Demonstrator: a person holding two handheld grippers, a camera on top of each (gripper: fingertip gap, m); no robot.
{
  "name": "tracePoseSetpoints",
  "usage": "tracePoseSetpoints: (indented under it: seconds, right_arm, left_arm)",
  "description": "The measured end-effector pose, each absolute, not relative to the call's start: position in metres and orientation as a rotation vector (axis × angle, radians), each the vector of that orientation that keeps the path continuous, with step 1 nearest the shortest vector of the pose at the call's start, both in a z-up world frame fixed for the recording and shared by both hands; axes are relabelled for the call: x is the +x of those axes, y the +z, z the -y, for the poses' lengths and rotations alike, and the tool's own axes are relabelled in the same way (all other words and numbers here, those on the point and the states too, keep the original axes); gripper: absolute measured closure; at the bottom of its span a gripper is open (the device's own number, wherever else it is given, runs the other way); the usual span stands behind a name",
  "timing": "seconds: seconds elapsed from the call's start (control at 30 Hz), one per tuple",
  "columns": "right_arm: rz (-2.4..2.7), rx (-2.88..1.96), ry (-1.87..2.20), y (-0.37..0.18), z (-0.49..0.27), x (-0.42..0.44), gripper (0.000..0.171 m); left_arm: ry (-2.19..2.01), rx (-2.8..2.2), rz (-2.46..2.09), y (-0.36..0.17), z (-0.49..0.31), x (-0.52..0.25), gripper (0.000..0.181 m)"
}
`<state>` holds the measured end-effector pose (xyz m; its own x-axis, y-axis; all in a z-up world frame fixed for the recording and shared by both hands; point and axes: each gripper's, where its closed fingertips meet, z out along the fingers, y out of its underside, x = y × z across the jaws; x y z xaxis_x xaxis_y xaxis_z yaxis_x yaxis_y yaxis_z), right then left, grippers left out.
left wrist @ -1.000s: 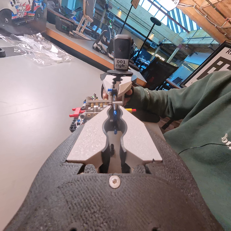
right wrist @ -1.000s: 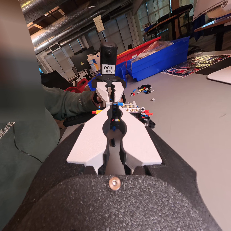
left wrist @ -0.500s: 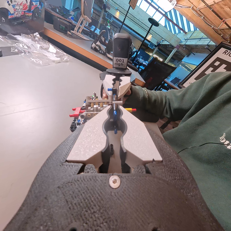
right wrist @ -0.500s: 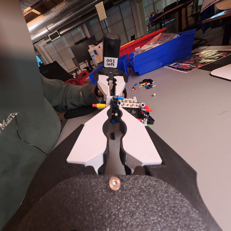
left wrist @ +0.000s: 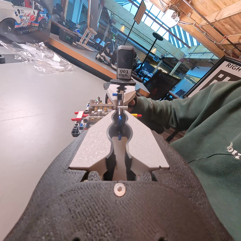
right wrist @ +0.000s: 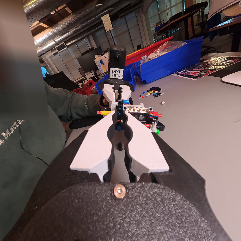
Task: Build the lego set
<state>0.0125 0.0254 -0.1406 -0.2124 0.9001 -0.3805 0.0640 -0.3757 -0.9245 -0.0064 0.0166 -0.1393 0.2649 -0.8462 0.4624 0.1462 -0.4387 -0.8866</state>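
The left claw (left wrist: pixel 119 114) is clamped on the near end of a black beam (left wrist: pixel 119 118) that carries blue pins, part of the lego assembly (left wrist: pixel 99 110). In the left wrist view the beam stands upright in the narrow gap between the two pale fingers (left wrist: pixel 96 142), at about 12 o'clock from the claw's base. Straight across, also at 12 o'clock, the right claw (left wrist: pixel 120 97) pinches the far end of the same beam, with a camera mounted above it.

The rest of the assembly spreads toward 10 o'clock from the left claw: a grey beam with tan pin ends, red pins (left wrist: pixel 76 116) poking out to the side, and a black frame low down against the grey bench (left wrist: pixel 39 104). A yellow piece with a red tip (left wrist: pixel 135 115) juts out at 2 o'clock. Crumpled clear plastic bags (left wrist: pixel 43 58) lie far off at 10 o'clock.

In the right wrist view the right claw (right wrist: pixel 119 114) is closed on the black beam (right wrist: pixel 119 110), and the left claw (right wrist: pixel 118 96) faces it at 12 o'clock. The assembly (right wrist: pixel 142 114) sits at 1 o'clock, its base on the bench (right wrist: pixel 195 123). Loose small parts (right wrist: pixel 152 92) are scattered farther out at 1 o'clock, with blue bins (right wrist: pixel 169 65) behind them. A green sleeve (right wrist: pixel 73 104) reaches in from 10 o'clock.
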Motion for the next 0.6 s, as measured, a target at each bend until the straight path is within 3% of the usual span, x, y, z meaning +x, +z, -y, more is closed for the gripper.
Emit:
tracePoseSetpoints:
  seconds: [0.6]
  right_arm:
    - [1.352,-1.459,1.593,-0.165,-0.013,0.014,0.166]
  left_arm:
    - [-1.291,-1.692,-0.780,-0.159,-0.008,0.000,0.176]
